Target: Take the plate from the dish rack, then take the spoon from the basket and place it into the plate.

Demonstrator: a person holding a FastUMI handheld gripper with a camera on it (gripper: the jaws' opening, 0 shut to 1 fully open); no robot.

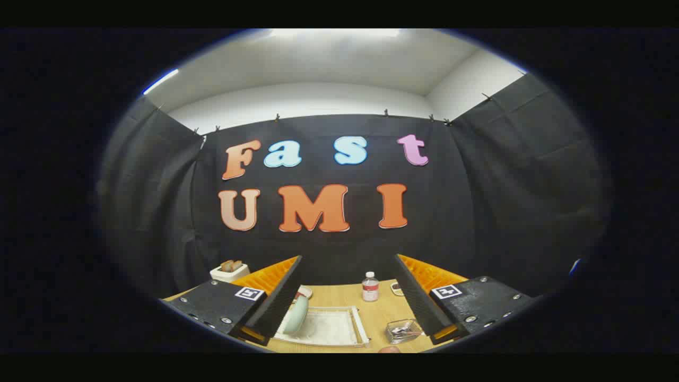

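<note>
Jaws (347, 302) hanging wide open, empty — pale green round plate (296, 314) standing upright in white dish rack (339, 326); likely rigid, slick — grip upper rim.

Left finger (276, 297) covers left part of plate (295, 315) and near corner of dish rack (339, 329). Small dish (304, 291) behind plate mostly hidden by same finger. Basket (403, 330) contents too small to tell. Right finger (419, 302) hides part of small item (396, 288) beside bottle (370, 287). Toaster (229, 271) base cut by left finger body. Pinkish blob (390, 349) at bottom cut off, unidentifiable.
</note>
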